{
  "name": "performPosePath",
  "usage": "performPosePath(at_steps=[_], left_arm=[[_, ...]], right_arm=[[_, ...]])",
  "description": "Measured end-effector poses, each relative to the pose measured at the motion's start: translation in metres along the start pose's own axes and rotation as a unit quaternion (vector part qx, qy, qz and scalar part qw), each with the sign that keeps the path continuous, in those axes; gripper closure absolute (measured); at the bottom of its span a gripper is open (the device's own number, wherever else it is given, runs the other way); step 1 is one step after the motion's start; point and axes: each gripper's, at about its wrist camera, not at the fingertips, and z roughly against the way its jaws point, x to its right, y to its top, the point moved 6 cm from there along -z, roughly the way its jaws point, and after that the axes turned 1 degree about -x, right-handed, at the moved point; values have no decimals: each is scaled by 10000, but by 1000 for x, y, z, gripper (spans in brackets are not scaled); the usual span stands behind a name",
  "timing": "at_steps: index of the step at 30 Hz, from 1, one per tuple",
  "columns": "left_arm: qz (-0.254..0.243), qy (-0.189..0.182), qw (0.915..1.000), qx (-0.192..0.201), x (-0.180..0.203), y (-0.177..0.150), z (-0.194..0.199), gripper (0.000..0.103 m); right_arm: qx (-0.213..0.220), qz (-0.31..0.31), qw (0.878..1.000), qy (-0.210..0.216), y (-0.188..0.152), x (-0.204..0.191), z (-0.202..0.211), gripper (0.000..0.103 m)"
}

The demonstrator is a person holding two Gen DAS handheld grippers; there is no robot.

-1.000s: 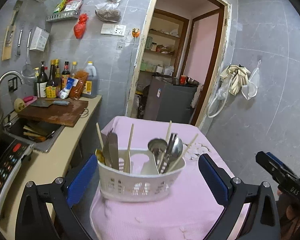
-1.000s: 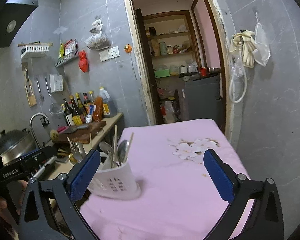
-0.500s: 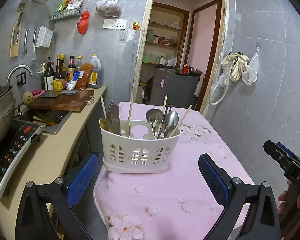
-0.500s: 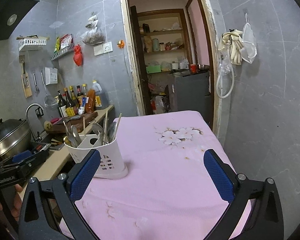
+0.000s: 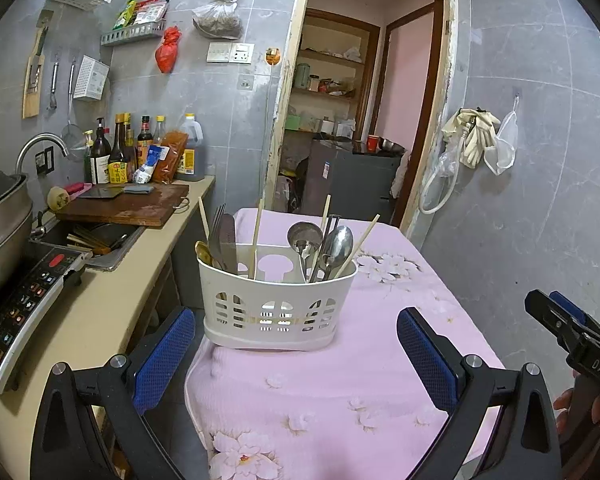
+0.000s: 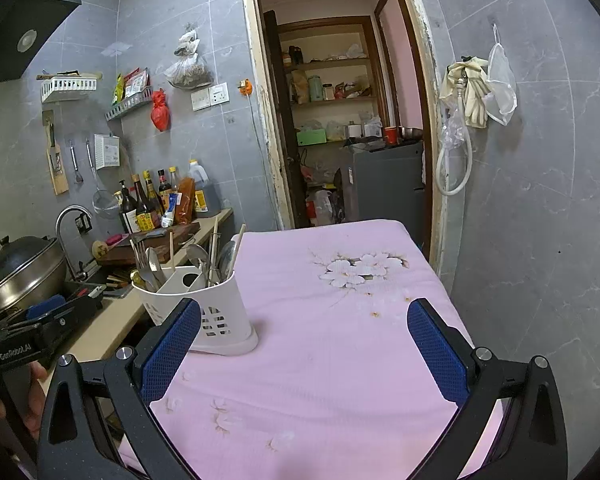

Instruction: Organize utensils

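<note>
Two grippers are hanging out over the table here, and neither one is holding anything. The left gripper is sitting with its blue pads spread wide, pointing straight at the white utensil caddy, which is standing upright near the left edge of the pink flowered tablecloth. The caddy is not touching either pad.

Inside the caddy, stuff is sticking up in two groups. The left compartment is holding a fork, a knife and what looks like a gold spoon, though it's mostly hidden so I'm not sure. The right compartment is holding two metal spoons plus some dark-handled piece. Pale chopsticks are poking out of both sides.

The right gripper is also gaping wide open, hovering above the bare middle of the cloth, with the caddy just beyond its left pad.

A counter is running along the left with a wooden cutting board, a row of sauce bottles and a sink with more chopsticks lying in it.
</note>
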Motion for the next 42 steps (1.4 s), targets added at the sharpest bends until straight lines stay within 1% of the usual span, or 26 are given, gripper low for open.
performPosePath(at_steps=[42], left_arm=[[1, -6, 10000, -27, 1, 1, -2, 1]], right_arm=[[-36, -25, 10000, -1, -2, -3, -1, 2]])
